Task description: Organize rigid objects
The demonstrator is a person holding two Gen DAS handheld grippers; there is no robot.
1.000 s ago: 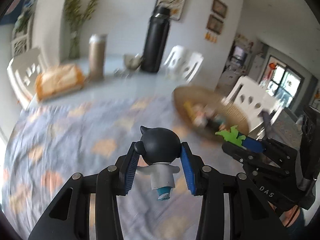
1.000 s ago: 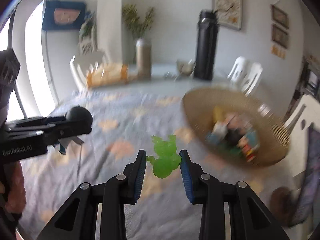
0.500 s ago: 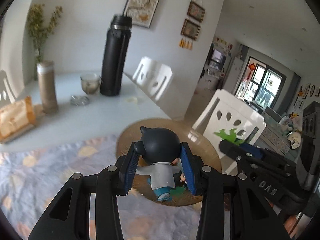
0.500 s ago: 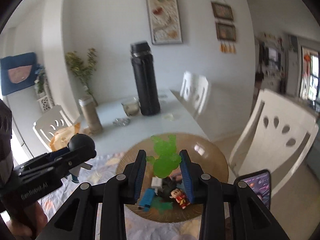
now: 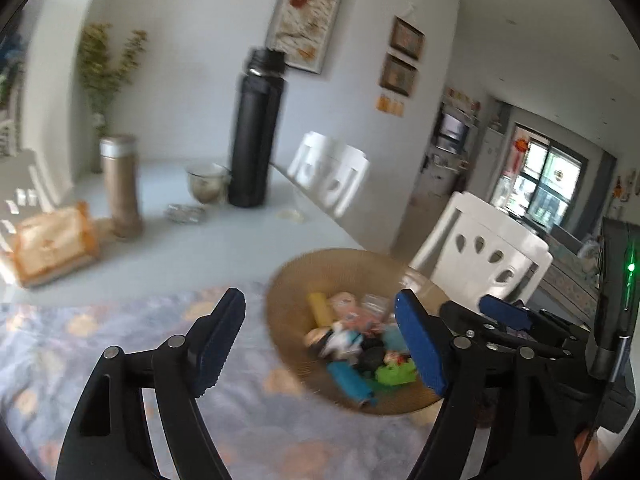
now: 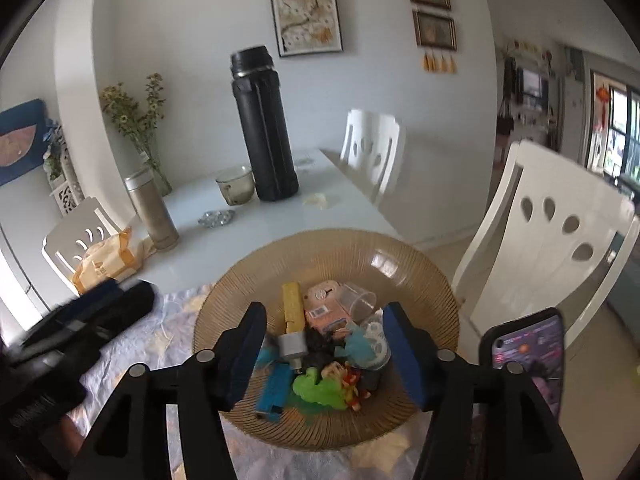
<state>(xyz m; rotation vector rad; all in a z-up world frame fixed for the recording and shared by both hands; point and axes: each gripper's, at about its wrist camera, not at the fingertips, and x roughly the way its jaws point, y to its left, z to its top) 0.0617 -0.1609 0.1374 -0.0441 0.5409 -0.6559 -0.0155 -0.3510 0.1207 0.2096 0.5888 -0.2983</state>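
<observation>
Both the left gripper and right gripper are held wide and empty. Toys are piled in the woven bowl at 6 o'clock; a careless withdrawal could tip them out.

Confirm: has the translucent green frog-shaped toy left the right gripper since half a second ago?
Yes. The green toy now lies in the ribbed amber glass bowl, below the open right gripper.

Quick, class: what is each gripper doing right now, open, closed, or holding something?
Left gripper: open, holding nothing.
Right gripper: open, holding nothing, above the bowl.
</observation>
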